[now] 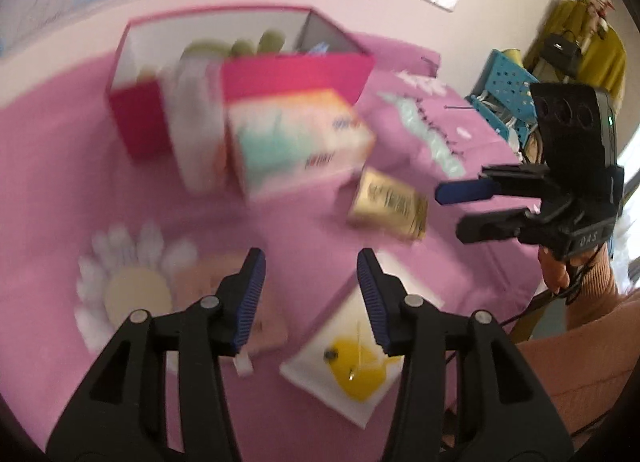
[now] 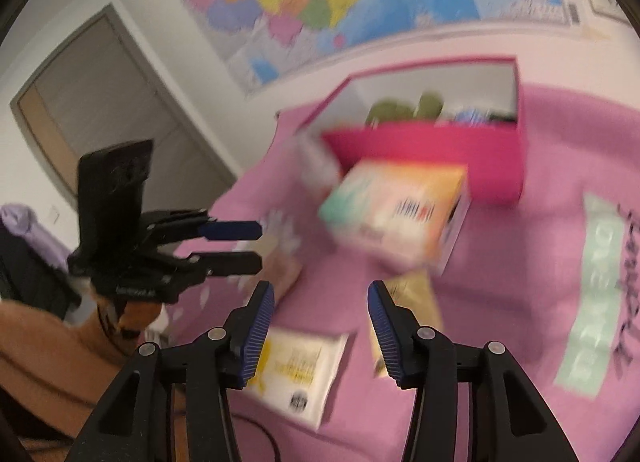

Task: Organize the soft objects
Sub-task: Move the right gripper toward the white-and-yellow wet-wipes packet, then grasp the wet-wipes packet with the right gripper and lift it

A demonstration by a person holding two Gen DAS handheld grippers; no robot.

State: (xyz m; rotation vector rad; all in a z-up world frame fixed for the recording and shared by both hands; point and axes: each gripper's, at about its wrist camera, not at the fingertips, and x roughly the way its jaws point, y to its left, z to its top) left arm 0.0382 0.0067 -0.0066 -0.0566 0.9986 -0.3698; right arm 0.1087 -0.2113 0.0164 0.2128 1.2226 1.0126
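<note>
On the pink-covered desk (image 1: pixel 72 166), several soft packs are seen lying loose in front of an open pink storage box (image 1: pixel 296 76), in which green rounded items are already held. Both sets of jaws are held apart and nothing is gripped between them: the left gripper (image 1: pixel 311 294) and the right gripper (image 2: pixel 321 324) are each empty.

Just ahead of and below the left gripper's jaws, a flat white pack with a yellow print (image 1: pixel 352 366) is found; its long axis runs diagonally, up towards the right jaw. In the right wrist view the same white pack (image 2: pixel 300 370) is seen between and below the right gripper's jaws, so it is judged to be near both hands, with neither clearly nearer. A gold packet (image 1: pixel 386 204) lies further ahead, towards the right hand, and a large tissue pack (image 1: pixel 296 138) leans against the box front.

Printed writing is present on the packs, but it is too blurred to be read.
</note>
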